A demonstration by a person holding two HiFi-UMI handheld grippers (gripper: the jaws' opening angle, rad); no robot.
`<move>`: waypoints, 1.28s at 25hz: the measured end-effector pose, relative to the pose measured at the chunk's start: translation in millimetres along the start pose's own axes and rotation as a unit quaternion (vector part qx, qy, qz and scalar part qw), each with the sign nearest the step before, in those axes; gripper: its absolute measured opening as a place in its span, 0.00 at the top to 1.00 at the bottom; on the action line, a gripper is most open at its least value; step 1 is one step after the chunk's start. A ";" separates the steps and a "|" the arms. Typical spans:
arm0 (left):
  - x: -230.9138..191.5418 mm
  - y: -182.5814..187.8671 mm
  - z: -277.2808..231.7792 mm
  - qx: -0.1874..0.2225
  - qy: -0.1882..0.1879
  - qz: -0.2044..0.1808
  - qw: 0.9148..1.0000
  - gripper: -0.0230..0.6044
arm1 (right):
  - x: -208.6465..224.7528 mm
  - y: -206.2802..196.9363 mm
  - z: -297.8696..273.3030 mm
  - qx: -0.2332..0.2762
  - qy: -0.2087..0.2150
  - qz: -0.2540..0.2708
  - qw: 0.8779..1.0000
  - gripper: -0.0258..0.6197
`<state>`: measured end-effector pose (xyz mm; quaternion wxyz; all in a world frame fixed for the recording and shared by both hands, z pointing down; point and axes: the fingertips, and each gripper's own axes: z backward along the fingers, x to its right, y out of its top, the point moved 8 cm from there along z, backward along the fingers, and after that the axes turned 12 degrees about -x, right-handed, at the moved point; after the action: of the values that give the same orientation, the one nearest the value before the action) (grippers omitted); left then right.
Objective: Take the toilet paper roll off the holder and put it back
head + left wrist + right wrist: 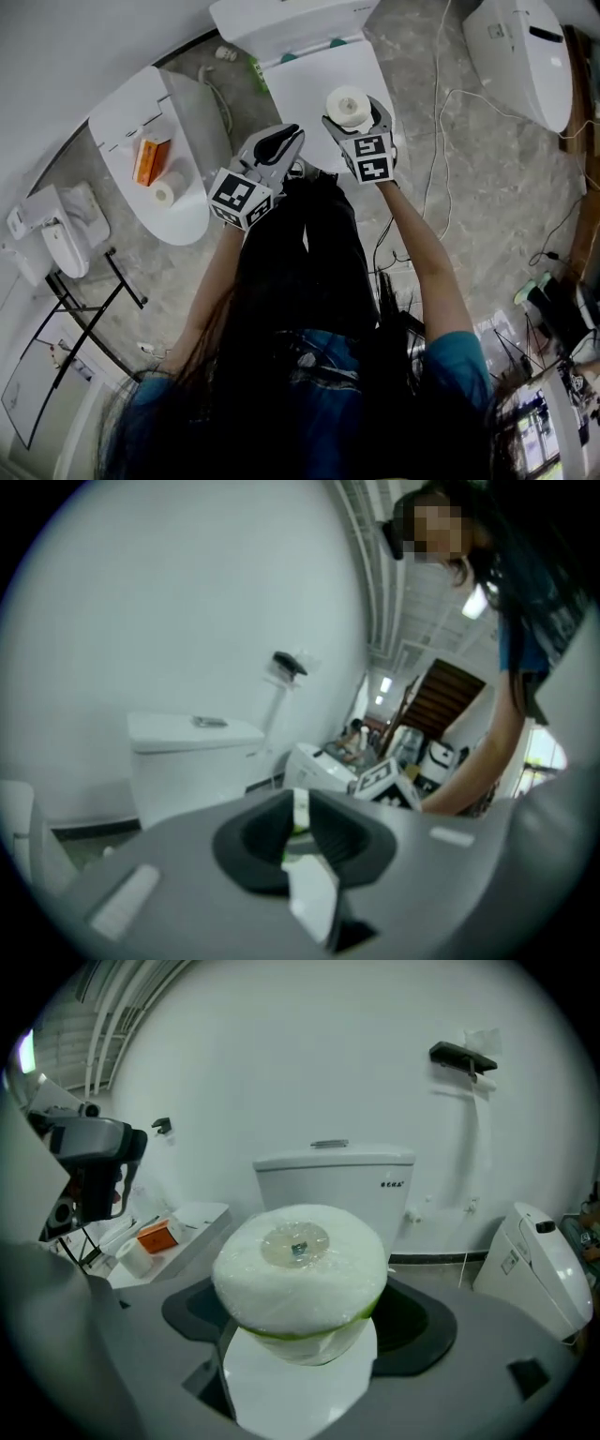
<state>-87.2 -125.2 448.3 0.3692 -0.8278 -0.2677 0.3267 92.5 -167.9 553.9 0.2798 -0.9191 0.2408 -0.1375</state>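
Note:
A white toilet paper roll [300,1265] in clear plastic wrap stands upright between the jaws of my right gripper [302,1330], which is shut on it. In the head view the roll [349,104] and the right gripper [360,129] hang over the closed lid of a white toilet [309,89]. The black holder [461,1056] sits high on the white wall, right of the cistern and bare; it also shows as the holder [289,663] in the left gripper view. My left gripper [298,825] is shut with nothing in it, beside the right one as the left gripper [278,145].
A second toilet [192,122] at the left carries an orange box [148,161] and another small roll [165,192]. A third toilet [521,56] stands at the upper right. Cables [437,141] trail over the stone floor. A black frame [94,291] stands at the lower left.

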 end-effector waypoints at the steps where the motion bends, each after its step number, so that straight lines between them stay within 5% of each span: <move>1: -4.2 -3.5 -4.1 -0.004 0.001 0.002 1.000 0.91 | 2.6 -3.0 -11.6 -0.002 -0.002 -0.004 1.000 0.29; 17: -56.9 -51.5 -86.8 -0.044 0.000 0.027 0.999 0.91 | 38.9 -40.3 -148.3 -0.018 -0.020 -0.064 0.998 0.29; 32: -72.8 -64.6 -95.2 -0.054 0.014 0.051 0.997 0.91 | 36.2 -69.7 -181.8 -0.056 -0.011 -0.013 0.998 0.29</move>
<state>-76.8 -178.8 573.0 0.3103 -0.8636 -0.2371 0.3189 78.3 -217.5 745.1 0.2287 -0.9378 0.2334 -0.1169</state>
